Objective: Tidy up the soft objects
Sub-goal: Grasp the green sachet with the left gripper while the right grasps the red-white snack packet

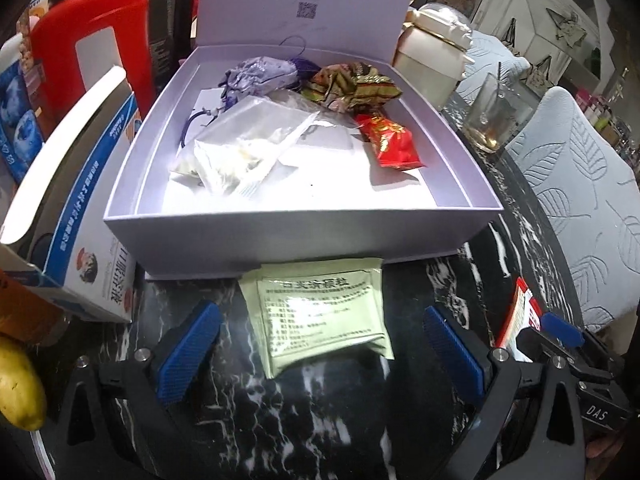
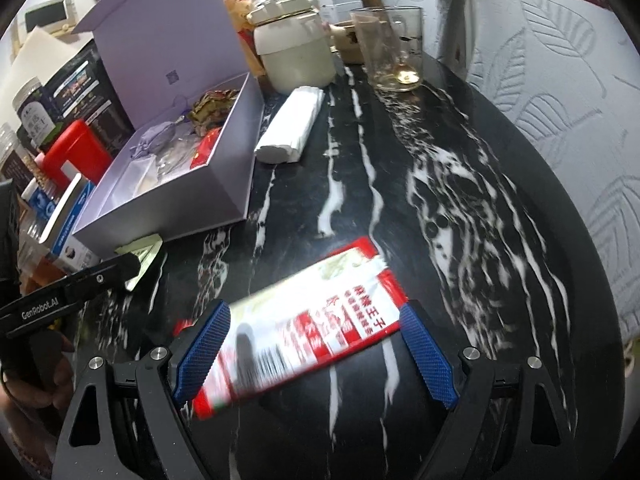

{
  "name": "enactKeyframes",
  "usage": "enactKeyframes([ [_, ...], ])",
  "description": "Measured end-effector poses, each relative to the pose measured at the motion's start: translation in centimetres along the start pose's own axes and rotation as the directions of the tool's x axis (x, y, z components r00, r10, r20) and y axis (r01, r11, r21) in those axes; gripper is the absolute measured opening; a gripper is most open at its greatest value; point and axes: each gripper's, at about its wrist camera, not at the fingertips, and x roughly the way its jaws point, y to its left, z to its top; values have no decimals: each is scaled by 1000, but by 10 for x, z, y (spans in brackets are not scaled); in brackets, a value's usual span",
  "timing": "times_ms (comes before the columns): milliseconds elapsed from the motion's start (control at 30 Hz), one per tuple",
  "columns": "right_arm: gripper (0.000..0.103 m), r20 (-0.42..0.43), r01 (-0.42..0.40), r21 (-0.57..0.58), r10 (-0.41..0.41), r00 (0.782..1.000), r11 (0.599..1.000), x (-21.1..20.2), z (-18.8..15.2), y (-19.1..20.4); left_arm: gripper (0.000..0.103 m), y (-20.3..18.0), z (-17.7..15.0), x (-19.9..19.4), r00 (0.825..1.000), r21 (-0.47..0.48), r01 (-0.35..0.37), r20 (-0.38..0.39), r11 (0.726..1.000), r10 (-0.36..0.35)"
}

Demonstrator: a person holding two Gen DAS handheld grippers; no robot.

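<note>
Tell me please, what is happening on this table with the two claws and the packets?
A person is sorting soft packets into an open lavender cardboard box on the black marble table. The left claw is open around a pale green flat sachet lying just in front of the box. The right claw is open around a red and white foil packet on the table. A purple pouch, clear bags and red wrappers already lie in the box.

dim indoor light | fisheye-bent edges | motion blur on red packet point(image 2: 296, 320)
</note>
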Motion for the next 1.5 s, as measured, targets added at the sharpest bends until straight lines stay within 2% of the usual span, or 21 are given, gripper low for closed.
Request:
enactKeyframes([
  [133, 88, -8, -11, -48, 10, 1000, 999, 10, 8, 10, 103, 2, 2, 6, 1000, -1, -4, -6, 1000, 4],
  [233, 88, -12, -32, -42, 31, 999, 999, 11, 9, 14, 103, -1, 3, 9, 1000, 16, -11, -12, 1000, 11],
  [467, 88, -11, 15, -44, -15, 1000, 999, -2, -5, 16, 103, -17, -1, 18, 991, 115, -134, -14, 984, 136],
  [533, 88, -17, 17, -45, -17, 1000, 999, -3, -8, 16, 103, -20, -3, 19, 988, 132, -152, 0, 980, 153],
  [567, 88, -21, 18, -40, -19, 1000, 999, -3, -10, 17, 99, -20, -5, 18, 987, 138, -159, 18, 978, 158],
  [600, 88, -26, 17, -33, -18, 999, 999, -2, -12, 17, 85, -20, -6, 16, 987, 138, -160, 42, 977, 156],
  [633, 88, -21, 19, -32, -19, 1000, 999, -2, -13, 18, 77, -20, -8, 12, 986, 139, -163, 68, 977, 155],
  [833, 87, -18, 70, -76, -72, 997, 995, -2, -17, 27, 63, -21, -12, 4, 989, 161, -142, 67, 977, 133],
  [867, 82, -17, 79, -83, -81, 997, 993, -2, -18, 28, 59, -22, -14, 2, 989, 161, -142, 68, 977, 133],
  [900, 77, -12, 91, -96, -93, 996, 991, -3, -19, 29, 59, -22, -16, 1, 990, 160, -138, 64, 977, 129],
  [967, 56, 0, 108, -115, -109, 994, 988, -5, -23, 31, 59, -25, -23, -1, 990, 167, -134, 63, 977, 125],
  [1167, 47, 13, 80, -123, -79, 997, 989, -14, -35, 32, 58, -32, -47, -16, 995, 174, -98, 47, 980, 91],
  [1500, 46, 3, 21, -199, -21, 1000, 980, -37, -71, 44, 58, -37, -98, -47, 997, 192, -72, 38, 979, 66],
])
